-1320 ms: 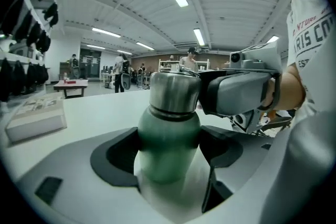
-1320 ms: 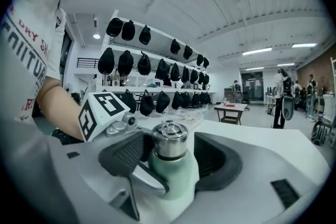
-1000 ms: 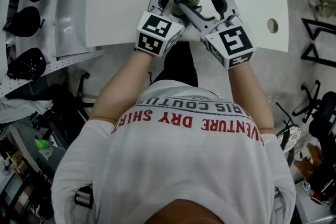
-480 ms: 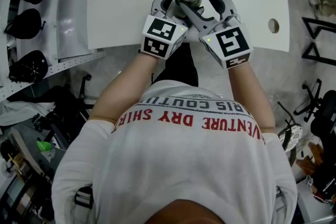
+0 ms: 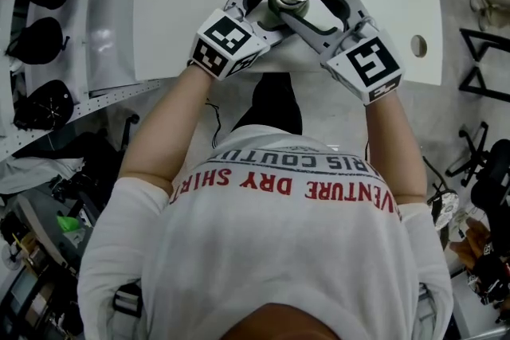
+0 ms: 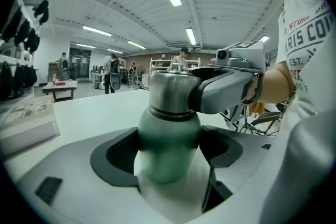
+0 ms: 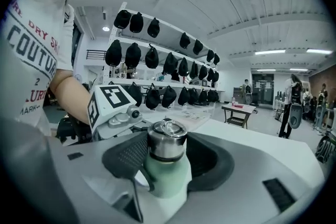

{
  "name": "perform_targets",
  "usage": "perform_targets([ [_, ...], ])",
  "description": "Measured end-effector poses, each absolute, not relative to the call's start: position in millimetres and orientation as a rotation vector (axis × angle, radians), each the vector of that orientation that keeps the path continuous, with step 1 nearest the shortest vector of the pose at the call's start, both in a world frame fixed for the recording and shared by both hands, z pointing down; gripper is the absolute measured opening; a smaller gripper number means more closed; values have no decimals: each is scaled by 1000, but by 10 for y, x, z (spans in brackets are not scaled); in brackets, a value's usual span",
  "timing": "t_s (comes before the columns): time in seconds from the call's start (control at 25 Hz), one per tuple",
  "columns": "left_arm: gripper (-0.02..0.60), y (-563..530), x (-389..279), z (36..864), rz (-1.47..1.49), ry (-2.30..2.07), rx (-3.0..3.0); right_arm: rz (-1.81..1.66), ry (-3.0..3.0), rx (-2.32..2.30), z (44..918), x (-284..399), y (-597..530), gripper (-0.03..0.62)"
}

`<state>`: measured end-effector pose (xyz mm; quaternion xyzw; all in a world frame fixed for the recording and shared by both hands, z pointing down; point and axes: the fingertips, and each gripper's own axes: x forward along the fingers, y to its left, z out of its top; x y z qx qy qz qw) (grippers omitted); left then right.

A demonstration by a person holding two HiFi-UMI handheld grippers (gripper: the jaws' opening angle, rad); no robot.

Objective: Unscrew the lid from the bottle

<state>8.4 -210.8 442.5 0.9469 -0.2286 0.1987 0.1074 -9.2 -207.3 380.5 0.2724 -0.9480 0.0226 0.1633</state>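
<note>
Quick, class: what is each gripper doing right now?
Left gripper: closed on the green bottle, round its body.
Right gripper: closed on the steel lid.

On the shirt [image 5: 287, 251] we read red "VENTURE DRY SHIR" and dark "RIS COUTU"; seen from the side, we also make out "EST."

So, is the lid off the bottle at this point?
No, in the right gripper view the steel lid sits on top of the green bottle, with no gap between them.
</note>
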Motion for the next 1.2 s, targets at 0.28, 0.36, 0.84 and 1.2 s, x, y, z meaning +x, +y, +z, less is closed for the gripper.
perform_targets([
  [0.28,367,-2081,79,4430,659,-359,2866,43,-2738,558,3799,-118,-2080,230],
  [0.36,367,-2063,80,4429,662,-287,2884,83,-2777,507,3771,-133,-2071,230],
  [0.84,367,-1990,71,4428,687,-21,2933,68,-2806,244,3752,-155,-2025,230],
  [1.2,367,-2004,79,4399,649,-250,2904,97,-2805,445,3712,-85,-2021,291],
])
